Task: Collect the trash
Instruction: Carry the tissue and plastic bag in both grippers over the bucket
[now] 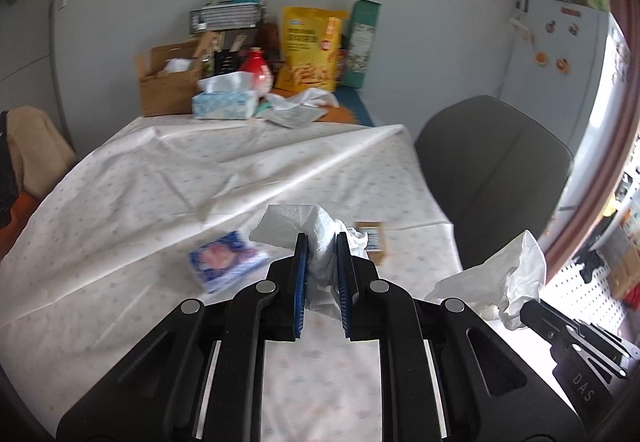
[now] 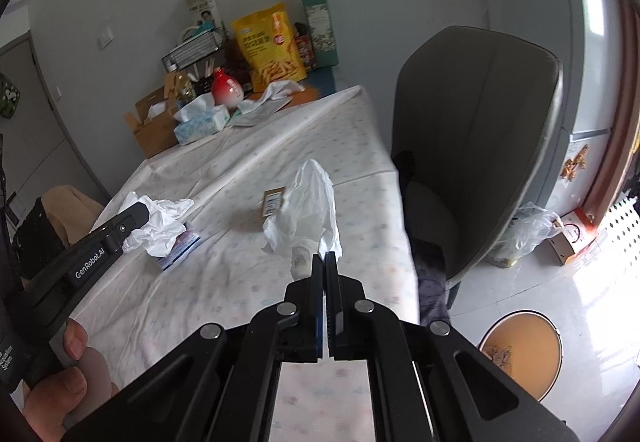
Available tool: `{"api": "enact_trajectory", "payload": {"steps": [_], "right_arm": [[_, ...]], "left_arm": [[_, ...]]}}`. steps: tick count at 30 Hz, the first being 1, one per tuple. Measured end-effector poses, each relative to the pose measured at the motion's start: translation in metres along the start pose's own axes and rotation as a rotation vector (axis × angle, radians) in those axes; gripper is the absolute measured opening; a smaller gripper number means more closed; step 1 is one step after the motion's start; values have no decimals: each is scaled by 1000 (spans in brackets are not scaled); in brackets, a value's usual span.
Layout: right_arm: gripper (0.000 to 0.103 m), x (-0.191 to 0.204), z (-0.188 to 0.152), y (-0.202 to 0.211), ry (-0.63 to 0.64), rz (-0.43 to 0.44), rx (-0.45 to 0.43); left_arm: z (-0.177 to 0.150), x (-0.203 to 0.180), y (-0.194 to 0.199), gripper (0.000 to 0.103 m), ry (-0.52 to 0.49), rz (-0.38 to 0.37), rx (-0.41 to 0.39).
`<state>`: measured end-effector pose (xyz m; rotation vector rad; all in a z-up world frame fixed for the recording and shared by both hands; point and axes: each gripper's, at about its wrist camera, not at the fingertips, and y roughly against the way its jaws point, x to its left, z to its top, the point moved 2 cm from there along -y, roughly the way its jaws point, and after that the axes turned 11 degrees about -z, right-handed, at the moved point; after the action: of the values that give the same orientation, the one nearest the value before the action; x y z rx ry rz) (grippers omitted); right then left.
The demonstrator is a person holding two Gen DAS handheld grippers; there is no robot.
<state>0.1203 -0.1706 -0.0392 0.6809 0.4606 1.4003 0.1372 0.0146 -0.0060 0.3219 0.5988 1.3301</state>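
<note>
Both tissues lifted clear of the surface [image 1: 120, 170], now to be carried to the bin. Left hand-held gripper [image 1: 322, 242] nearly closed, pinching a crumpled tissue [image 1: 296, 222] between its blue pads; wad bunched ahead of and between the jaws, no clear long axis, loose end spilling forward and left. Right hand-held gripper [image 2: 325, 260] fully closed on the lower corner of a second tissue [image 2: 310, 202]; this one stands up from the tips like a peak, long axis roughly upright, free end pointing up and away, over the surface's edge near the chair [image 2: 480, 146].

To do well: keep both grips tight, especially the right, holding only a thin corner, likely to slip if swung fast. Swing right past the chair toward the round orange-lined bin [image 2: 524, 350] on the floor, probably the target. Release only once directly above its opening, one at a time.

Still on the surface: a blue packet [image 1: 226, 260] and a small brown box [image 1: 372, 240], likely next.
</note>
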Motion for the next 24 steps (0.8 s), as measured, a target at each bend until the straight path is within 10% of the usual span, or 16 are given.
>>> {"api": "enact_trajectory", "payload": {"steps": [24], "right_arm": [[2,-209,-13,21,-262,-275,-22]], "left_arm": [[-33,-222,-72,14,-254,-267,123]]}}
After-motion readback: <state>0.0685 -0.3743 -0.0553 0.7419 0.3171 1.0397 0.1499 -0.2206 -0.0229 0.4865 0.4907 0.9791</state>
